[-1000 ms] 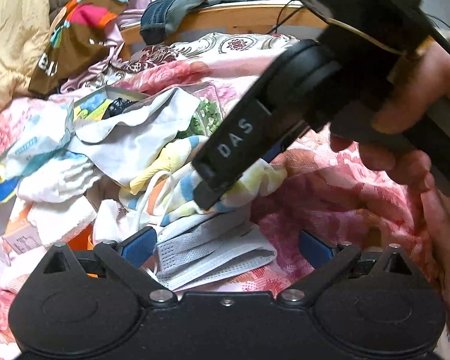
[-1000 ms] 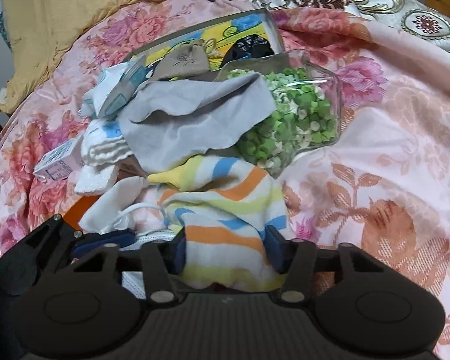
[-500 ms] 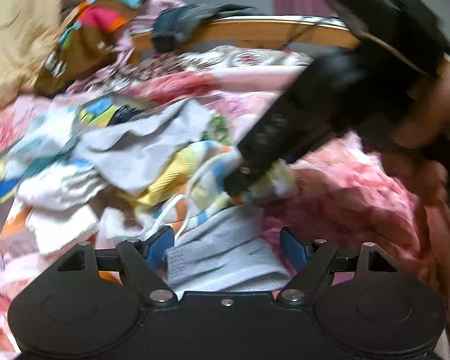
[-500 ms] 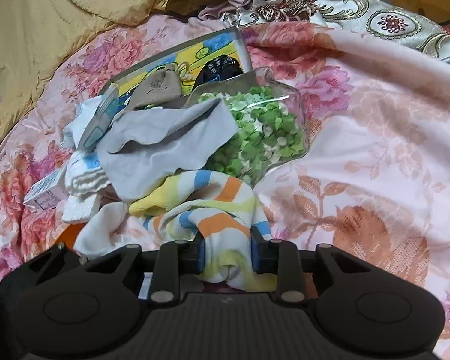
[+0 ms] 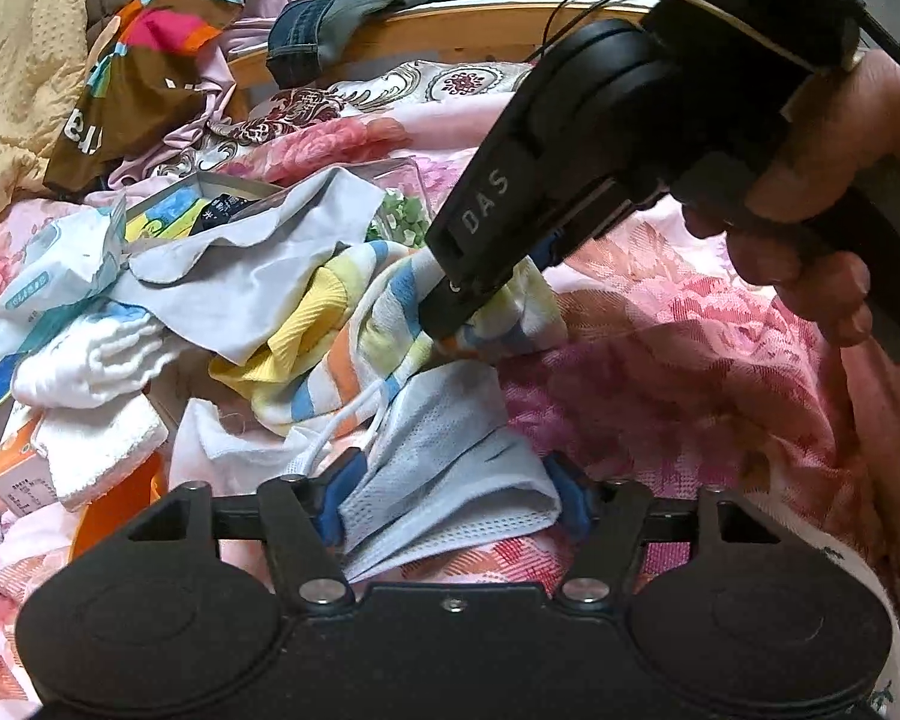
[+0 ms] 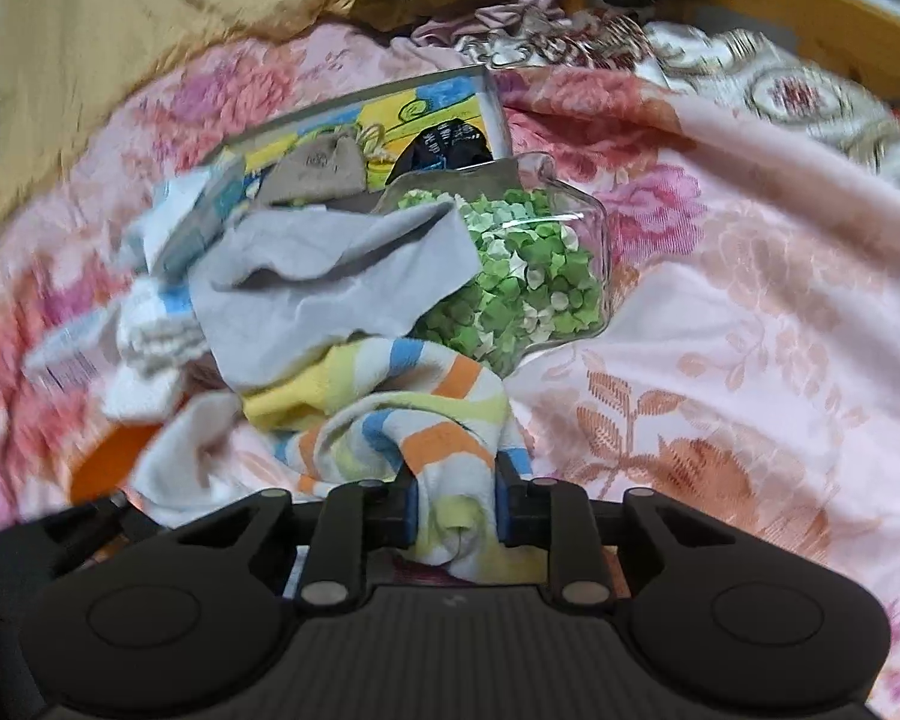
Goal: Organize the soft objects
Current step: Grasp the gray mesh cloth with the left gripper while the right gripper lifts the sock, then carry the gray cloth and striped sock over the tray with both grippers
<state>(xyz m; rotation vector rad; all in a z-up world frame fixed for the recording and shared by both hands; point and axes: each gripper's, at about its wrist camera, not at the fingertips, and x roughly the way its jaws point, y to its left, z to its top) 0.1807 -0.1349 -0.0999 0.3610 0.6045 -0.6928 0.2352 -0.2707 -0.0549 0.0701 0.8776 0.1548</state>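
A striped cloth point(image 6: 402, 420) in yellow, orange, blue and white lies in a pile of soft things on the pink floral bed. My right gripper point(image 6: 455, 510) is shut on its near end; in the left wrist view the gripper point(image 5: 486, 288) pinches the same cloth point(image 5: 342, 360). My left gripper point(image 5: 453, 492) has its blue pads against both sides of a pale blue face mask point(image 5: 450, 480), whose white ear loops trail left. A grey cloth point(image 5: 252, 276) lies over the pile and shows in the right wrist view point(image 6: 330, 282).
A clear box of green and white paper stars point(image 6: 528, 288) sits behind the pile. A picture box point(image 6: 378, 120), white towels point(image 5: 90, 372), tissue packs point(image 5: 48, 276) and an orange item point(image 5: 114, 516) surround it. A wooden bed rail point(image 5: 450, 30) carries clothes. A yellow blanket point(image 6: 150, 12) lies left.
My right gripper closed on the striped cloth and lifted its end. My left gripper narrowed onto the face mask and drew it up from the bed.
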